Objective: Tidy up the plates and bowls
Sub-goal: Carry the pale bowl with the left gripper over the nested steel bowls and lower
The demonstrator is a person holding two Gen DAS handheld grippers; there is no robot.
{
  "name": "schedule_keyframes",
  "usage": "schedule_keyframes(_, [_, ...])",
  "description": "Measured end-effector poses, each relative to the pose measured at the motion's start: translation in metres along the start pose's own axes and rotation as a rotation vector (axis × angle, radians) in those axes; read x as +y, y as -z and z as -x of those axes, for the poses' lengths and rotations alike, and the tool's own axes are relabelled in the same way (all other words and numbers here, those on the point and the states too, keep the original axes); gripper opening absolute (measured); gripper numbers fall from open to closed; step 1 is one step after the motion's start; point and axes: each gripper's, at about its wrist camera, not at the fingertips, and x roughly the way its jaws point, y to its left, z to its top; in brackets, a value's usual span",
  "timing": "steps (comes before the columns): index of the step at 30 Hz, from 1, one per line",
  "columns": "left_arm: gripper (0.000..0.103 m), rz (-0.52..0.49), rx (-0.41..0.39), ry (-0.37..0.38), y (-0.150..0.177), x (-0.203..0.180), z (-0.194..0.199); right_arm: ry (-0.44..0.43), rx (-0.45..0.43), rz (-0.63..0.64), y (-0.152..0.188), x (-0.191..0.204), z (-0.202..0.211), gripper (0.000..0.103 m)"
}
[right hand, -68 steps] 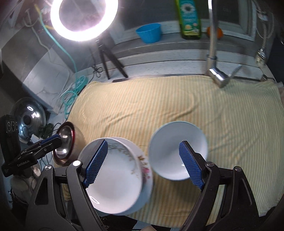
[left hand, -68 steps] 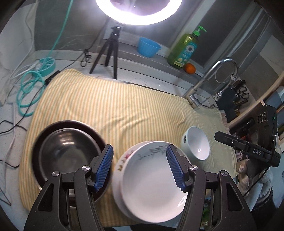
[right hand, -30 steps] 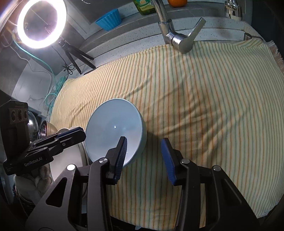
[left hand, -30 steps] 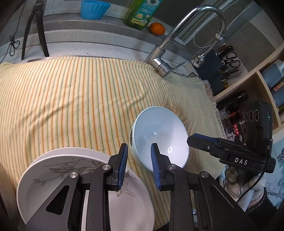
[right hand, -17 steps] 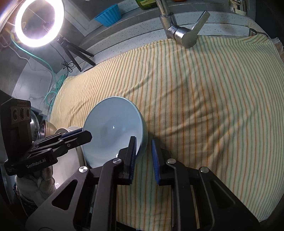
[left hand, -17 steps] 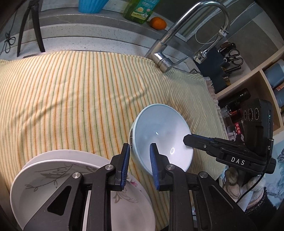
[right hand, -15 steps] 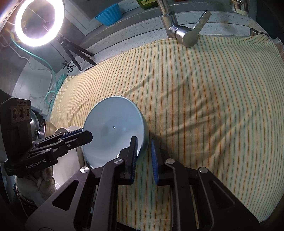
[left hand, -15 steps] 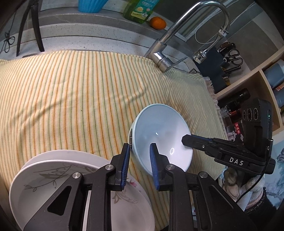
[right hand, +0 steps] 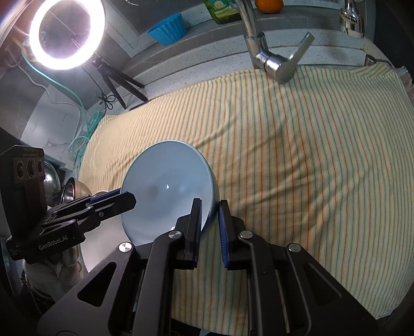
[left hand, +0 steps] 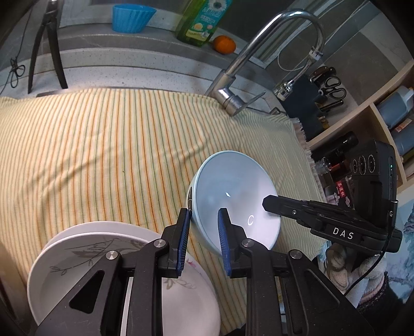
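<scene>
A pale blue bowl (left hand: 233, 191) is held tilted above the striped cloth (left hand: 103, 144), gripped on opposite rims by both grippers. My left gripper (left hand: 203, 219) is shut on its left rim. My right gripper (right hand: 209, 206) is shut on the right rim of the same bowl (right hand: 165, 186). Each gripper shows in the other's view, the right one (left hand: 269, 203) and the left one (right hand: 126, 199). A stack of white floral plates (left hand: 103, 258) lies below my left gripper. A steel bowl (right hand: 75, 191) sits at the far left.
A chrome tap (left hand: 240, 77) stands at the cloth's back edge. A blue cup (left hand: 132, 18), a green soap bottle (left hand: 201, 20) and an orange (left hand: 224, 44) stand on the ledge. A ring light (right hand: 64, 33) on a tripod is back left. Shelves (left hand: 375, 129) are at the right.
Both grippers left the plates, closed on opposite rims of the pale blue bowl and lifted it a little. In the last half second the bowl has tilted a little more.
</scene>
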Motion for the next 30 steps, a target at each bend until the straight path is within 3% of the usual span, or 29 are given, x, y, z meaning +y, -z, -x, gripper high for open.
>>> schedule_keyframes(15, [0.020, 0.028, -0.118, -0.030, 0.007, 0.029, 0.072, -0.059, -0.038, 0.106, -0.009, 0.079, 0.009, 0.013])
schedule_keyframes(30, [0.020, 0.151, -0.221, -0.098, 0.039, 0.094, 0.144, -0.146, -0.003, 0.259, -0.006, 0.184, -0.024, 0.013])
